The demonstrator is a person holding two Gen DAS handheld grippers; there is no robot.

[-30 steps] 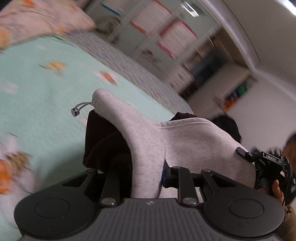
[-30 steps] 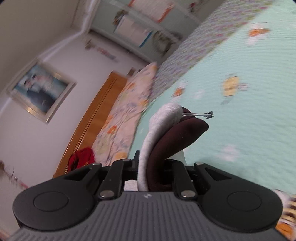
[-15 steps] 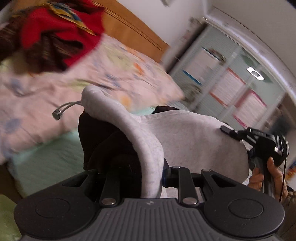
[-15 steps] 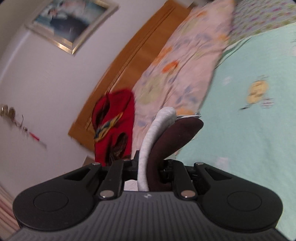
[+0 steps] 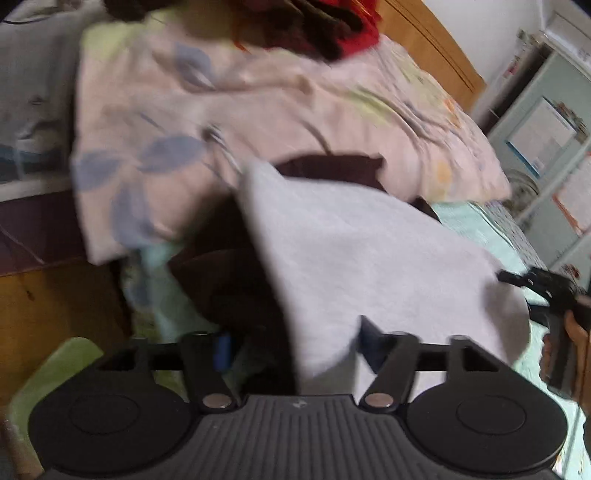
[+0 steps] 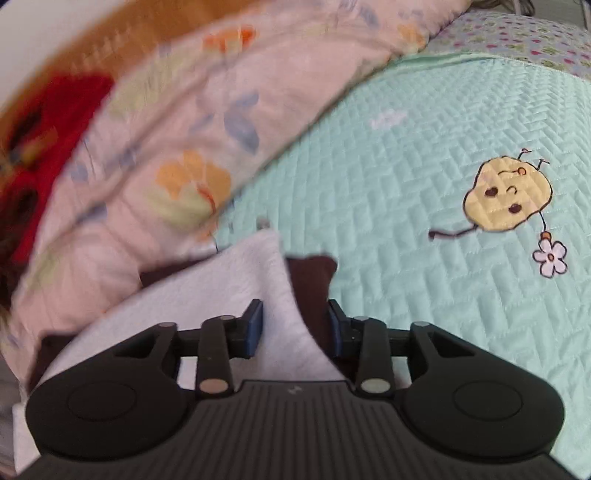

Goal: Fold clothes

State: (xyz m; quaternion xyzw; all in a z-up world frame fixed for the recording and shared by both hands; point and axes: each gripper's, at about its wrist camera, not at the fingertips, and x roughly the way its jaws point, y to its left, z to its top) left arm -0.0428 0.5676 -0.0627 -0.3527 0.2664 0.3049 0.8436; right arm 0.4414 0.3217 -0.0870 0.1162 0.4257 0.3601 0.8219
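in the left wrist view our left gripper (image 5: 291, 343) had its jaws opening, pads spread clear of the folded grey garment (image 5: 354, 258) that lay between them with its dark maroon lining (image 5: 229, 280) showing at the left. the same view alone showed our right gripper (image 5: 532, 284) at the garment's far right edge, gripped by a hand (image 5: 576, 332), and past the garment the floral duvet (image 5: 258, 103) with a red heap of clothes (image 5: 332, 26) on it by the wooden headboard (image 5: 436, 48). the right wrist view alone showed the right gripper's jaws opening, its blue pads (image 6: 255, 325) off the cloth, the grey fold and maroon layer loose between them. beyond lay the mint quilted bedspread (image 6: 424, 221) with a yellow cartoon figure (image 6: 506, 195), the garment resting near the bedspread's edge against the duvet. a second earlier both grippers had been clenched on the garment, carrying it over open bedspread; now it was released beside the duvet.
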